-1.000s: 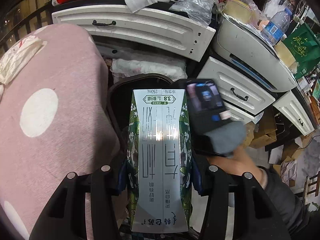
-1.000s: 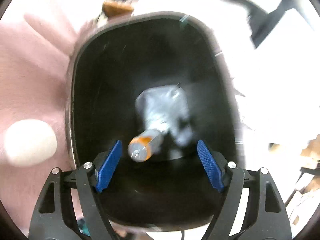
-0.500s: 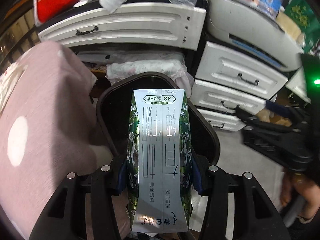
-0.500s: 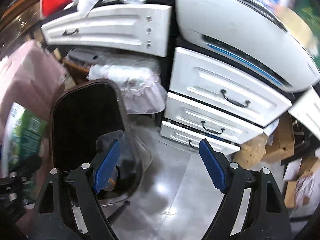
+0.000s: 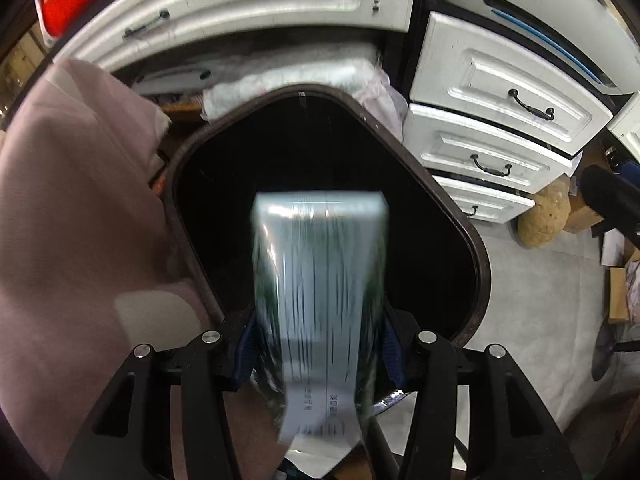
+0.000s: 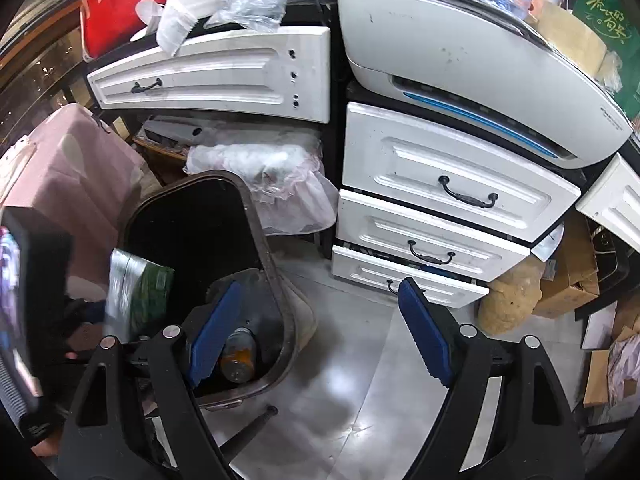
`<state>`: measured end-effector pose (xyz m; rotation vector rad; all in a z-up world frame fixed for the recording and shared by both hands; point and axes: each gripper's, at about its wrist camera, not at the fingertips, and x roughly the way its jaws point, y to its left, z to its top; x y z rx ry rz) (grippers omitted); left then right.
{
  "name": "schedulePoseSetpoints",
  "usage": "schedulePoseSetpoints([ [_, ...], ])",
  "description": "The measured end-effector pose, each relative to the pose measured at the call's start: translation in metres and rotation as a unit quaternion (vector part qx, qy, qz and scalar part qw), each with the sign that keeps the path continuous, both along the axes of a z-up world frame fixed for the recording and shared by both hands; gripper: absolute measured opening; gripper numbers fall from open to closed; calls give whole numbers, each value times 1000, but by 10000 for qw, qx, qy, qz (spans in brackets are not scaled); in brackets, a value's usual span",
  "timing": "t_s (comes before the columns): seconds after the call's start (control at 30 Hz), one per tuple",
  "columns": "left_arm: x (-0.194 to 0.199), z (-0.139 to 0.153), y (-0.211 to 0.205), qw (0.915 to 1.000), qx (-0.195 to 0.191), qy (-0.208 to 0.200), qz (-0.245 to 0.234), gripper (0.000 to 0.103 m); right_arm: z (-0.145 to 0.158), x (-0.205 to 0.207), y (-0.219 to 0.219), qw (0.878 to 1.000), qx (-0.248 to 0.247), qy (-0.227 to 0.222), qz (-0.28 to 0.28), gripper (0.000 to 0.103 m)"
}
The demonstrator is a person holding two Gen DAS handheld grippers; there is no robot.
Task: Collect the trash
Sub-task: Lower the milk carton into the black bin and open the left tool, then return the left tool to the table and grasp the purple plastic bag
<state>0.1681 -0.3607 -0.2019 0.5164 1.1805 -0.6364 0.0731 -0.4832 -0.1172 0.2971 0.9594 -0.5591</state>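
Green-and-silver milk carton (image 5: pixel 320 304) sits clamped between the left tool's (image 5: pixel 316 346) blue pads, long axis running straight out along the fingers toward the upper centre of the left wrist frame, far end over the dark mouth of the trash bin (image 5: pixel 478 264). Bin lies directly ahead and below, so release should just drop it in. Right tool (image 6: pixel 320 338) spread wide, nothing between the pads, off to the bin's right over the floor. Orange-labelled bottle (image 6: pixel 238 354) already lies inside.

Glossy grey floor (image 6: pixel 360 392) under dark trash bin (image 6: pixel 276 280), white drawer cabinet (image 6: pixel 432 224) and cardboard boxes (image 6: pixel 568 280).
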Motion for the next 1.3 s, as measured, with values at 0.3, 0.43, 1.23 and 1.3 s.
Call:
schedulePoseSetpoints([
  [0.3, -12, 3, -5, 9993, 51, -217, -297, 84, 17, -6, 8, 9997, -22, -246, 31, 83],
  [0.43, -17, 16, -2, 9989, -40, -356, -299, 84, 33, -14, 9, 9985, -56, -535, -47, 86],
  [1.23, -40, 153, 137, 9720, -1184, -1986, 430, 97, 106, 4, 88, 9789, 5, -1888, 776, 94],
  [1.3, -37, 157, 154, 9699, -1169, -2068, 544, 97, 107, 14, 104, 9772, 59, -1870, 1005, 94],
])
